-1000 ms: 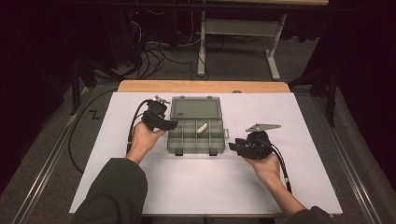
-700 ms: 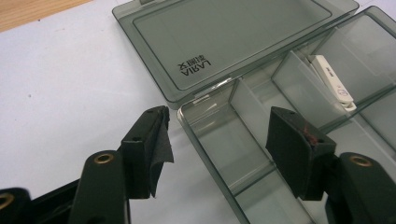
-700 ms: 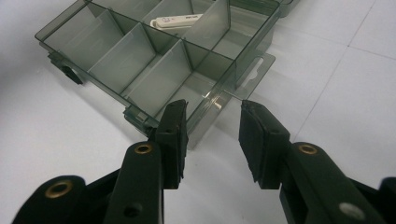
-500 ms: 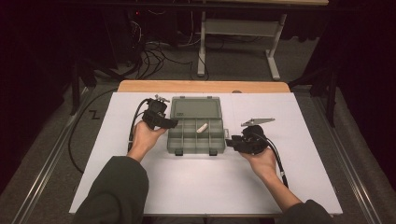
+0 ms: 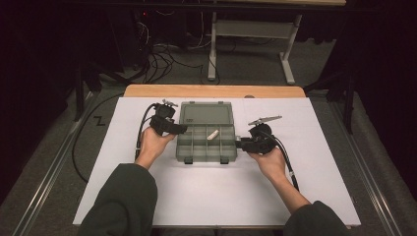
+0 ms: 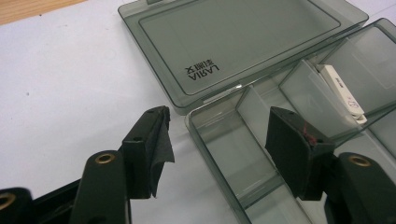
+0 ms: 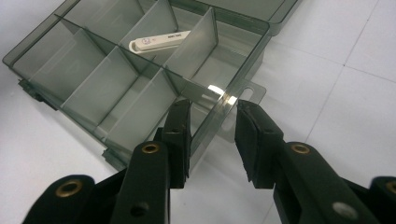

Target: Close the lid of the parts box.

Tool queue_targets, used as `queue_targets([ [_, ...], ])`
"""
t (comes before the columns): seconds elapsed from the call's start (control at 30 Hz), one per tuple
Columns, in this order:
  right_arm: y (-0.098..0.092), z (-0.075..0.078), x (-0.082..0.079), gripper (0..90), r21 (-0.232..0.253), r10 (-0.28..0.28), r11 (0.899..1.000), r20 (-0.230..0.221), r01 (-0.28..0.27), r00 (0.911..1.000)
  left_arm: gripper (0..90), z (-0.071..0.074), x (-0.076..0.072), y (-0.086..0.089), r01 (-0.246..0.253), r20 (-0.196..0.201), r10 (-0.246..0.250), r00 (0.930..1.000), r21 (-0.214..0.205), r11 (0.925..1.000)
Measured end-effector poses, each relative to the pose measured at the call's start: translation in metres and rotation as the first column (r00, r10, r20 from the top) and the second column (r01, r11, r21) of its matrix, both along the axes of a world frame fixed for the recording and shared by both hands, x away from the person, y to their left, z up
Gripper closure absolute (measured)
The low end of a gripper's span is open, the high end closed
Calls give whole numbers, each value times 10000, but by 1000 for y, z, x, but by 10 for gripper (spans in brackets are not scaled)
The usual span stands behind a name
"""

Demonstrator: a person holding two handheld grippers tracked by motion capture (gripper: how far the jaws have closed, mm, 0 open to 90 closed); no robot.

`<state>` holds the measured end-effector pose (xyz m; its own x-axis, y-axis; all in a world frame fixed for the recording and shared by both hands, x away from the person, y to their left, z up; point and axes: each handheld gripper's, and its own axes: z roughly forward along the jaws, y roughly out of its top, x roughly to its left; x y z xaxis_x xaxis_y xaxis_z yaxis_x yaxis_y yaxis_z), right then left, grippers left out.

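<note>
Fingers (image 6: pixel 149 149) flank box (image 6: pixel 224 154); lid (image 6: pixel 243 42) reads "LARIA".

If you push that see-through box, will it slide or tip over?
The box would probably slide: it lies flat and low on the smooth white table. It looks light, with thin plastic walls and just one small white stick inside. The open lid may flap.

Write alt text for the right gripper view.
The right gripper straddles the side wall of an open smoky-grey compartment box, one black jaw inside the box and one outside, with a gap on the outer side. A small white stick-shaped item lies in a far compartment; the box sits on a white table.
</note>
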<state>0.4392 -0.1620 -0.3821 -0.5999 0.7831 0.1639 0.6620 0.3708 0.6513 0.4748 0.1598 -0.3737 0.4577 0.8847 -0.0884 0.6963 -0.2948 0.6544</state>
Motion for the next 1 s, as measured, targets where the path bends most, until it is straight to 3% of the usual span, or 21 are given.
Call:
queue_targets([
  [0.33, 8, -1, 12, 704, -102, -147, 9998, -207, 145, 9997, 400, -1, 1, -4, 82, 35, -82, 10000, 62, 9999],
  [0.57, 14, -4, 20, 710, -471, -251, 9986, -415, 231, 9988, 400, -2, 4, -2, -22, -69, 22, 10000, 54, 10000],
  [0.87, 21, -3, 26, 747, -901, -352, 9955, -645, 293, 9973, 401, 5, 10, -6, -52, 92, 51, 9999, 156, 9999],
  [1.0, 23, -2, 28, 748, -1094, -292, 9938, -753, 209, 9967, 401, 2, 16, -7, -79, -102, 82, 9999, 248, 9997],
])
